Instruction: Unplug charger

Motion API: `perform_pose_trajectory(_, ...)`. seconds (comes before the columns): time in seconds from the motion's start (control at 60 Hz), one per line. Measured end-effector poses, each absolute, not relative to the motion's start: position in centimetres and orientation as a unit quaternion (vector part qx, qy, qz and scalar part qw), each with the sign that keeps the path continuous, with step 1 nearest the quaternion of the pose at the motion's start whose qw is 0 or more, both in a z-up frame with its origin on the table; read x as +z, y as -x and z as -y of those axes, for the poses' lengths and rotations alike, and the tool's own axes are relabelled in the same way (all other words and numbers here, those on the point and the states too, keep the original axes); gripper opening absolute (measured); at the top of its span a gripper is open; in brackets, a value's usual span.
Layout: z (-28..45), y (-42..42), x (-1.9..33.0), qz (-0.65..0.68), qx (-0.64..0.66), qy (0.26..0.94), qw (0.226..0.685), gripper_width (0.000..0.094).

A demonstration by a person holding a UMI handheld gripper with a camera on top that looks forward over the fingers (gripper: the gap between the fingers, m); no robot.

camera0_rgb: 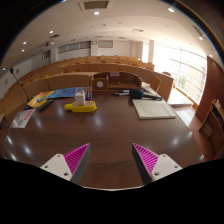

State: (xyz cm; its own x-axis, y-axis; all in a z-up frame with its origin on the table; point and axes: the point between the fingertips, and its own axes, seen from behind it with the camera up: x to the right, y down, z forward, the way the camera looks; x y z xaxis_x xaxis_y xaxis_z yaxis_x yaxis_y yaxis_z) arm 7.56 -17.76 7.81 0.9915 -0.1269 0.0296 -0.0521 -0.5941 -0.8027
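Observation:
My gripper (111,158) is open, its two pink-padded fingers (76,158) spread wide over a brown wooden table (110,125), with nothing between them. Beyond the fingers, far across the table, dark items (131,93) lie near its back edge; they may be a charger and cable, but they are too small to tell. No socket or plug shows clearly.
A yellow object (81,106) with a clear cup (81,97) on it stands ahead to the left. A white sheet or board (153,108) lies ahead to the right. Papers and a coloured item (40,100) lie at far left. Wooden partitions (100,76) and windows (185,70) stand behind.

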Motion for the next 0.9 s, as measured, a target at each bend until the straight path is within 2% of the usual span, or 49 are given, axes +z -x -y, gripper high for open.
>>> perform_pose_trajectory(0.2, 3.7, 2.0, 7.4, 0.01, 0.004, 0.859, 0.511, 0.0844)
perform_pose_trajectory(0.483, -12.2, 4.0, 6.1, 0.002, -0.035, 0.841, 0.54, 0.0846)
perform_pose_trajectory(0.6, -15.7, 4.8, 4.8, -0.012, -0.03, 0.844, 0.536, 0.0788)
perform_pose_trajectory(0.633, -16.3, 4.9, 4.5, -0.014, -0.027, 0.844, 0.536, 0.0743)
perform_pose_trajectory(0.667, -16.9, 5.0, 4.3, -0.014, -0.025, 0.843, 0.538, 0.0657)
perform_pose_trajectory(0.717, -17.3, 4.8, 4.1, -0.014, -0.027, 0.842, 0.539, 0.0446)
perform_pose_trajectory(0.733, -17.4, 4.7, 4.2, -0.015, -0.028, 0.841, 0.541, 0.04)
perform_pose_trajectory(0.817, -17.3, 4.7, 4.1, -0.025, -0.024, 0.841, 0.539, 0.0376)
perform_pose_trajectory(0.9, -17.3, 4.9, 4.1, -0.024, -0.019, 0.845, 0.533, 0.0303)
